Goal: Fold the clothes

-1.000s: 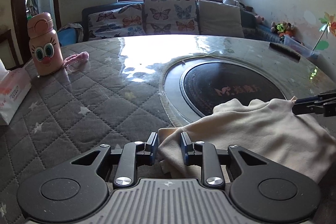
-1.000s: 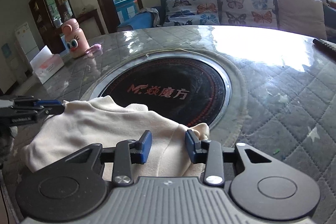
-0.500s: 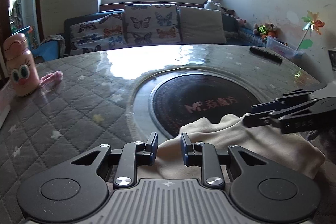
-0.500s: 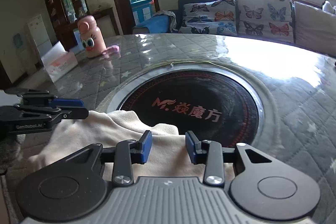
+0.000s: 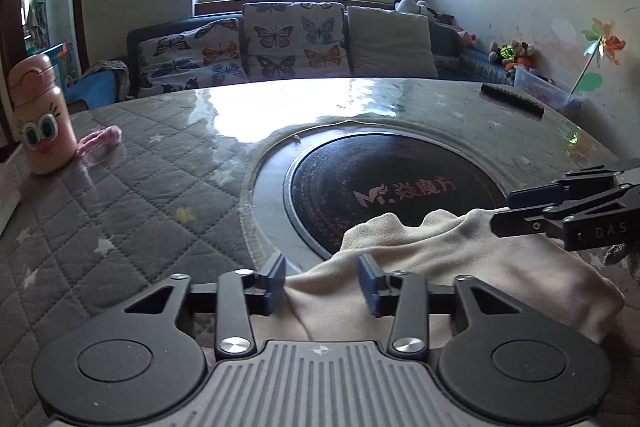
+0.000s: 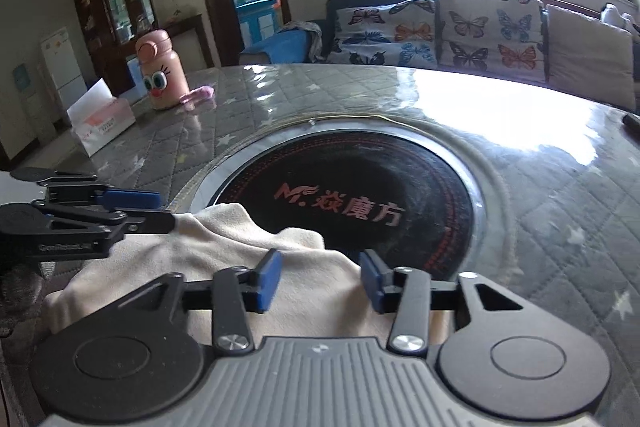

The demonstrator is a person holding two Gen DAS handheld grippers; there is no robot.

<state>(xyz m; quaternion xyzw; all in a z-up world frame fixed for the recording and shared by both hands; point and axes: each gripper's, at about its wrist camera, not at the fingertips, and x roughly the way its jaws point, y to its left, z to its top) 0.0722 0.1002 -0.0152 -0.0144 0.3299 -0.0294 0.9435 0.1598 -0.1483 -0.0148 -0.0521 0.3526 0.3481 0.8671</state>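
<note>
A cream garment (image 5: 440, 263) lies bunched at the near edge of the round table, partly over the black cooktop (image 5: 392, 187). My left gripper (image 5: 323, 283) is open, its blue pads on either side of the garment's left end. My right gripper (image 6: 318, 281) is open over the garment (image 6: 224, 247) at its right end. Each gripper shows in the other's view: the right one (image 5: 560, 211) at the far right, the left one (image 6: 100, 215) at the far left.
A pink cartoon bottle (image 5: 40, 119) and a pink strap (image 5: 100, 139) stand at the table's left. A tissue box (image 6: 102, 121) lies beyond it. A dark remote (image 5: 512, 99) lies at the far right. A sofa (image 5: 288, 47) with butterfly cushions is behind.
Both grippers have opened wider; the left one was nearly closed on the cloth before. The garment's far edge has been brought toward me and now lies bunched.
</note>
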